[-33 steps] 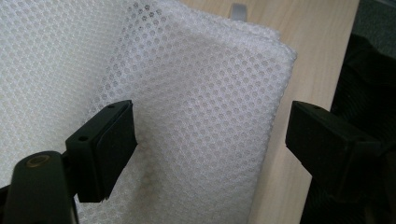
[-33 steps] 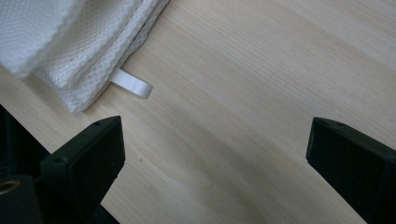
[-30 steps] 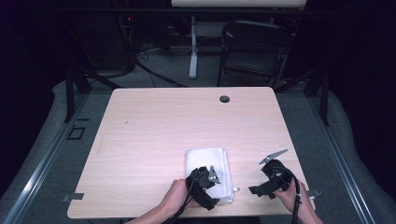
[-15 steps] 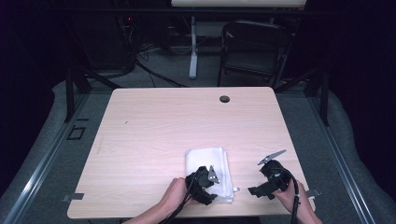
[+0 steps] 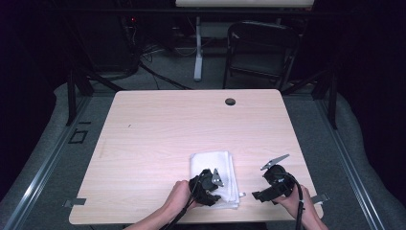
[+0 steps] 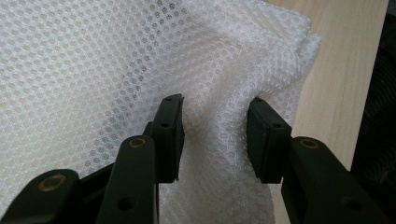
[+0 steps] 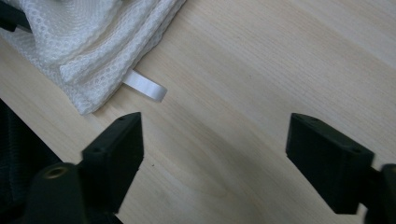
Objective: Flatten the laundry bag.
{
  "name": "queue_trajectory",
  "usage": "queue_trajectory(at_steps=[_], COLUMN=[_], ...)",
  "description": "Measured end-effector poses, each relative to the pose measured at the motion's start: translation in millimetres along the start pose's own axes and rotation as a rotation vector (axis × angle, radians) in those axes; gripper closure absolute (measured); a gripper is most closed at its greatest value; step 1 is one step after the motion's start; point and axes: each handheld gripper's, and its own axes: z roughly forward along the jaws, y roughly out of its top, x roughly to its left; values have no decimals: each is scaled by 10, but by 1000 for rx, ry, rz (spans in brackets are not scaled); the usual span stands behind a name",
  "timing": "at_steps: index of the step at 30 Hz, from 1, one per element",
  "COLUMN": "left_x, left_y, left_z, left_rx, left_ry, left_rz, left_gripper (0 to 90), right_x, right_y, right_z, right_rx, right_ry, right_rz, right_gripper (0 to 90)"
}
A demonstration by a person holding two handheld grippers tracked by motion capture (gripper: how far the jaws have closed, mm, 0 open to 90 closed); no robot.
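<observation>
A folded white mesh cloth [image 5: 210, 165] lies on the wooden table [image 5: 167, 129] near its front edge. My left gripper [image 5: 209, 183] rests on the cloth's near part. In the left gripper view its jaws stand partway apart, open, and a raised ridge of cloth [image 6: 93, 70] bulges between the pads and touches both; the left gripper [image 6: 215, 135] presses down into it. My right gripper [image 5: 272, 184] hovers over bare wood to the right of the cloth, open wide with nothing between its fingers [image 7: 215, 154]. A corner of the cloth [image 7: 93, 37] and its white tag loop [image 7: 145, 87] lie just ahead of it.
A dark cable hole [image 5: 230, 101] sits near the table's far edge. A folding chair [image 5: 261, 48] and a stand stand on the floor beyond. The table's front edge runs just under both hands.
</observation>
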Motion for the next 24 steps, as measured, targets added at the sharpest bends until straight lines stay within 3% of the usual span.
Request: queue_trajectory(at_steps=[2, 5, 8, 12, 13, 14, 15, 19, 20, 24], left_x=[10, 32, 33, 38, 40, 39, 39, 51, 59, 62], left_y=[-2, -10, -11, -17, -17, -17, -16, -20, -27, -31], left_z=[-1, -3, -3, -6, -9, -10, -10, -11, -8, -12], left_rx=[-2, -13, -17, -23, -24, -26, -25, -29, -36, -39], left_ry=[3, -6, -9, -12, -13, -9, -12, -17, -24, -26], left_rz=[-5, -21, -24, -30, -30, -30, -31, -36, -44, -48], left_gripper=[638, 674, 714, 728, 747, 747, 763, 771, 782, 785], right_x=[30, 61, 145, 203, 242, 242, 289, 367, 433, 510], right_y=[6, 31, 57, 81, 97, 97, 119, 156, 188, 234], right_z=[17, 3, -3, -1, 8, 8, 21, 50, 94, 169], right_rx=[-25, -6, -49, -55, -54, -54, -51, -57, -44, -7], right_ry=[-1, -5, 7, 20, 28, 28, 31, 53, 60, 59], right_rz=[13, -22, -48, -74, -87, -87, -103, -126, -156, -189], right_gripper=[275, 351, 459, 572, 660, 660, 731, 816, 870, 900])
